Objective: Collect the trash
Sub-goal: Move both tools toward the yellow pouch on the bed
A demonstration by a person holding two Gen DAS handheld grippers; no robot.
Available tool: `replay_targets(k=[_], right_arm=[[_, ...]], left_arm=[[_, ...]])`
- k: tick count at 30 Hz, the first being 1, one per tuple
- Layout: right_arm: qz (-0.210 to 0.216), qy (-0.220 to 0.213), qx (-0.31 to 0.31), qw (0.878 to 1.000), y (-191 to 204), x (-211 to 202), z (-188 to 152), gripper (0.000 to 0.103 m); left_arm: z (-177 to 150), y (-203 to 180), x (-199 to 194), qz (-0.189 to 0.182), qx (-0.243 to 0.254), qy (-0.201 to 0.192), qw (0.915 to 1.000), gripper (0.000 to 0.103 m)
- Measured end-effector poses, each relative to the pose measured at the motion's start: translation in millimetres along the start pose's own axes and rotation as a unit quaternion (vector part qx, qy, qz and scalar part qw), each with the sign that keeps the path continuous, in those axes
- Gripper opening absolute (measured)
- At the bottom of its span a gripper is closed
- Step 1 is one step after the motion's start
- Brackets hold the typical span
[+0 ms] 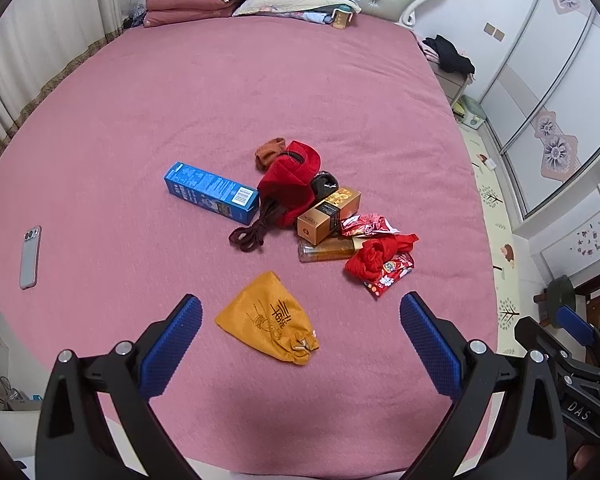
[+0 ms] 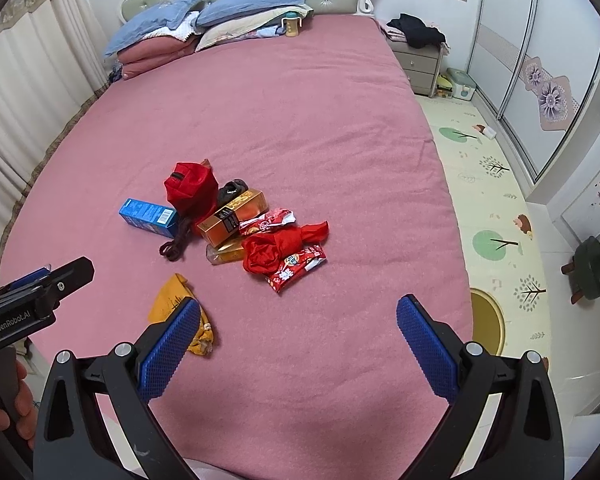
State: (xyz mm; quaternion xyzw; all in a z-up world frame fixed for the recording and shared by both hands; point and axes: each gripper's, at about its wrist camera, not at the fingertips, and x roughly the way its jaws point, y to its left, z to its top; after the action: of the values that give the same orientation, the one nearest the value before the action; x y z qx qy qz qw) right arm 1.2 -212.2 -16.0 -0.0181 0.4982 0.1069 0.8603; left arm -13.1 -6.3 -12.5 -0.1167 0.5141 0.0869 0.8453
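Both tools, left tool [image 1: 300,320] and right tool [image 2: 298,320], are hovering with fingers apart, empty. Trash pile [image 1: 324,216] is lying mid-bed [image 1: 260,80], yellow pouch [image 1: 270,320] nearer. Risk: soft pouch slipping or bunching the blanket; phone [image 1: 31,256] at far left getting collected by mistake.

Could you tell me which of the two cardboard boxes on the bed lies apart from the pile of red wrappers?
The blue box, left of the red pouch; the gold box rests against the red wrappers.
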Motion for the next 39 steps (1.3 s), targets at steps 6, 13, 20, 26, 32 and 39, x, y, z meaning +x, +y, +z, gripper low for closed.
replay_targets(k=[6, 13, 20, 26, 32, 39], right_arm=[[0.005, 0.003, -0.002, 1.000, 0, 3, 1, 0.094], [0.008, 0.004, -0.001, 1.000, 0, 4, 2, 0.094], [0.015, 0.009, 0.000, 1.000, -1, 8, 3, 0.094], [0.019, 0.010, -0.003, 1.000, 0, 9, 4, 0.094], [0.022, 0.010, -0.006, 1.000, 2, 10, 4, 0.094], [0.022, 0.014, -0.005, 1.000, 2, 12, 4, 0.094]], left_arm=[[0, -1, -1, 0.000, -0.002, -0.001, 1.0000, 0.099], [-2, 1, 4, -0.001, -0.013, 0.010, 0.9999, 0.099], [-2, 1, 6, -0.002, -0.018, 0.013, 0.9998, 0.099], [-3, 1, 6, -0.001, -0.020, 0.014, 0.9997, 0.099], [-3, 1, 6, -0.002, -0.023, 0.015, 0.9996, 0.099], [-2, 2, 8, -0.003, -0.028, 0.020, 0.9994, 0.099]])
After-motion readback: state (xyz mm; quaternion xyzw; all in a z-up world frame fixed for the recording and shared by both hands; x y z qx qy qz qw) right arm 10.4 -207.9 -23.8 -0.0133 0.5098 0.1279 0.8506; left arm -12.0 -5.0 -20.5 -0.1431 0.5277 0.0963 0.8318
